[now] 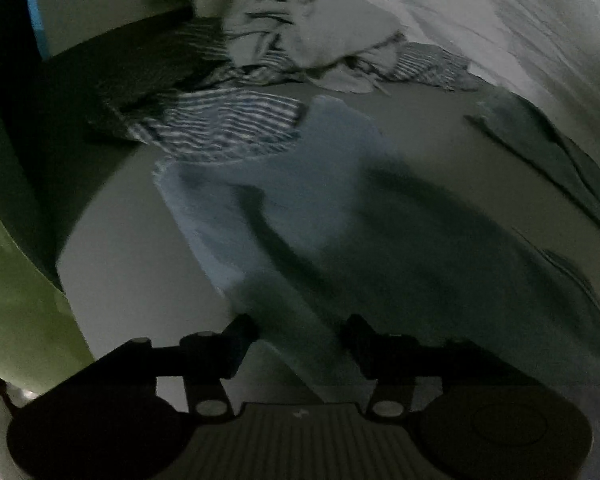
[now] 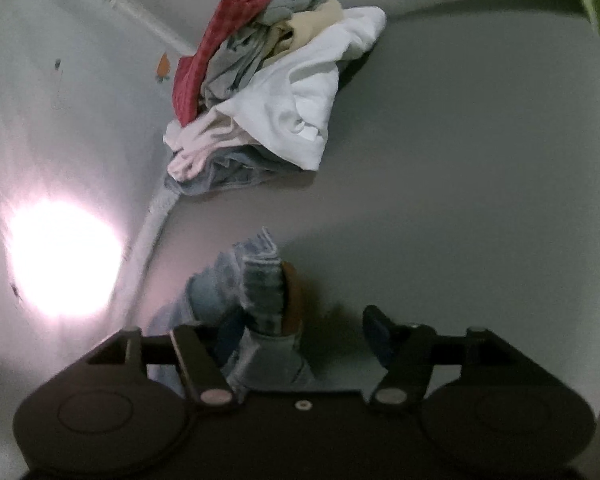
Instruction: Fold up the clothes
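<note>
A light blue denim garment (image 1: pixel 340 216) lies spread on the grey table (image 1: pixel 140 280) in the dim left wrist view. My left gripper (image 1: pixel 300 336) is open just above the garment's near edge, holding nothing. In the right wrist view my right gripper (image 2: pixel 300 328) is open, with a bunched fold of the blue denim (image 2: pixel 260 292) and its brown label lying between the fingers, beside the left finger. Whether the denim touches the fingers I cannot tell.
A pile of striped and grey clothes (image 1: pixel 284 40) lies at the far side of the table. A dark green garment (image 1: pixel 560 160) lies at the right. A heap of red, grey, beige, white and pink clothes (image 2: pixel 268 80) sits by the white wall (image 2: pixel 60 120).
</note>
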